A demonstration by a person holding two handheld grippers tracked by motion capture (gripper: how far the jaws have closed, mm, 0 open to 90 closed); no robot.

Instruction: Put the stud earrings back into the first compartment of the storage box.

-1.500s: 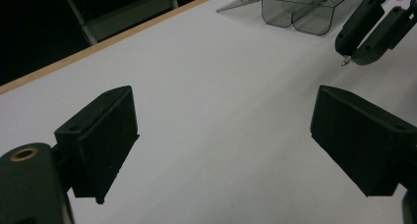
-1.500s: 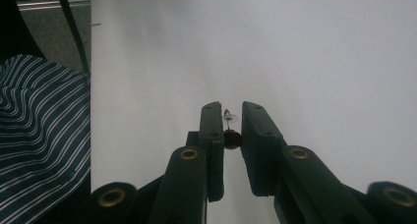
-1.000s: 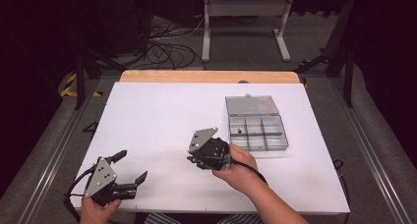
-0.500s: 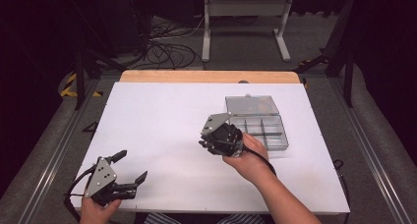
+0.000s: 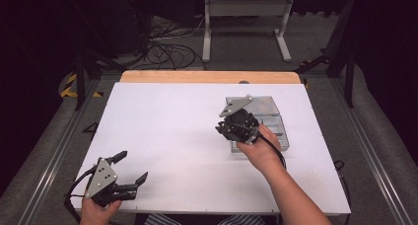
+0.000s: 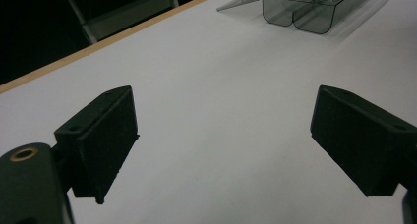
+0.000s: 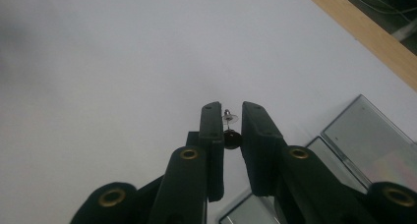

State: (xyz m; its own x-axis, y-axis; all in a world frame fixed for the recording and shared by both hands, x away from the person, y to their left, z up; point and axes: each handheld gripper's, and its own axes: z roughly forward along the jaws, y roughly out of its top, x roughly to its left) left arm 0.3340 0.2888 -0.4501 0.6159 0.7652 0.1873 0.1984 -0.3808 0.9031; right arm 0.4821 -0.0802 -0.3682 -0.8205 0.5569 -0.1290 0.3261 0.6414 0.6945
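— Black and silver, that's all the small part (image 7: 230,130) amounts to: a dark round bead low down, a thin metal pin above it and a little pale disc at the top. It sits at the middle of the right gripper view, pinched between the two black jaws near their tips.

— So the right gripper (image 7: 231,117) is clamped on it?

— Yes, the jaws stand close together with the part caught in the narrow gap. It is tiny and slightly blurred, so it may be an ear stud, but I can't be sure.

— Where is that in the high view?

— The right gripper (image 5: 227,130) hangs right of centre, at the left edge of the clear compartment box (image 5: 276,117), with the person's hand behind it. The part itself is too small to make out there.

— And the box?

— Transparent grey plastic, split into compartments, on the right half of the white table (image 5: 167,131). In the right gripper view its panes show at the lower right of the frame, beside the jaws.

— The other one?

— The left gripper (image 5: 132,168) sits at the lower left of the high view, jaws spread wide, nothing between them. In the left gripper view its jaws stand far apart over bare tabletop, with the box (image 6: 305,8) at the upper right.
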